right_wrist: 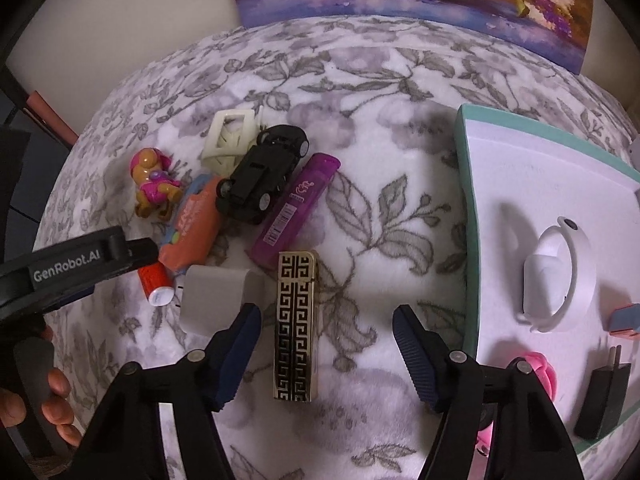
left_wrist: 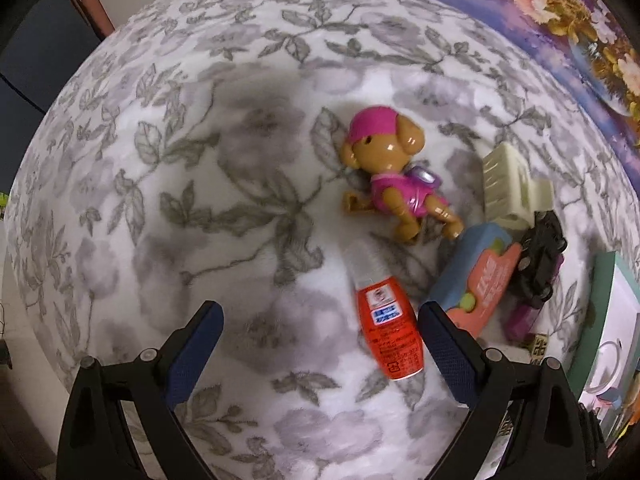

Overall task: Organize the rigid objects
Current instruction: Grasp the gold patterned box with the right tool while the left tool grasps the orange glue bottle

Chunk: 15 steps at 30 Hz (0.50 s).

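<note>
Gold lighter (right_wrist: 295, 326) btwn open right tongs (right_wrist: 326, 354), nearer left pad.

"GenRobot.AI" is printed in white on the black left gripper (right_wrist: 86, 268) at the left of the right wrist view; other labels are illegible.

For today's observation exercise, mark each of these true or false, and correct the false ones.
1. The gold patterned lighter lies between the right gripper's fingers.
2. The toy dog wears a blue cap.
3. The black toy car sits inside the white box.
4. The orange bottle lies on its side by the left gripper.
1. True: the gold patterned lighter lies between the open fingers of the right gripper, pads not touching it.
2. False: the toy dog wears a pink cap.
3. False: the black toy car lies on the floral cloth, outside the white box.
4. True: the orange bottle lies flat near the left gripper.
</note>
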Available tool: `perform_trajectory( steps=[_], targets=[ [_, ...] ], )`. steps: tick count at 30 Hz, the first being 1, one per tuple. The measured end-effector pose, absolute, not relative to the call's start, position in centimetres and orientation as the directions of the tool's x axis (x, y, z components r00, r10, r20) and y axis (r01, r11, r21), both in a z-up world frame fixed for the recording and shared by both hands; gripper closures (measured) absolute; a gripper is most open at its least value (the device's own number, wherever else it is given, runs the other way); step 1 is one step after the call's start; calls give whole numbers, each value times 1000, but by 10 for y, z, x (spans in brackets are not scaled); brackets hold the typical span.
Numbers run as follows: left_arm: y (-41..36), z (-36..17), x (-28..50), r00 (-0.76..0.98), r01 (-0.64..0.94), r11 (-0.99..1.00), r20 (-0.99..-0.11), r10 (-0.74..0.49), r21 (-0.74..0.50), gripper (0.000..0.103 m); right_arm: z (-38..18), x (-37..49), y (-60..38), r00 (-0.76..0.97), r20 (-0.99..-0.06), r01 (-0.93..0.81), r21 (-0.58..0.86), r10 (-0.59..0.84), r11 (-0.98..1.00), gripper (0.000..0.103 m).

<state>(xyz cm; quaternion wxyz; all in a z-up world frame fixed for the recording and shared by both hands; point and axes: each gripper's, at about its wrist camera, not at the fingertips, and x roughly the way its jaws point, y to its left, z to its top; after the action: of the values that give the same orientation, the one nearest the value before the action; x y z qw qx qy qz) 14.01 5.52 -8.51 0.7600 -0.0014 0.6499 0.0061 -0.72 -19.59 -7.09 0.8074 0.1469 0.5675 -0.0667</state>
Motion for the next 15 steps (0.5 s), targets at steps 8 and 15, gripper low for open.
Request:
perform_trajectory(
  steps=[8, 15],
  targets=[
    [68, -99, 135, 120, -85, 994, -991, -51, -61, 15, -73, -9, -193, 333, -942, 251, 125, 36, 960, 41],
    [56, -94, 134, 158, -35, 999, -987, -21, -27, 49, -75, -10, -188, 327, -945, 233, 79, -2, 969, 52]
  ],
)
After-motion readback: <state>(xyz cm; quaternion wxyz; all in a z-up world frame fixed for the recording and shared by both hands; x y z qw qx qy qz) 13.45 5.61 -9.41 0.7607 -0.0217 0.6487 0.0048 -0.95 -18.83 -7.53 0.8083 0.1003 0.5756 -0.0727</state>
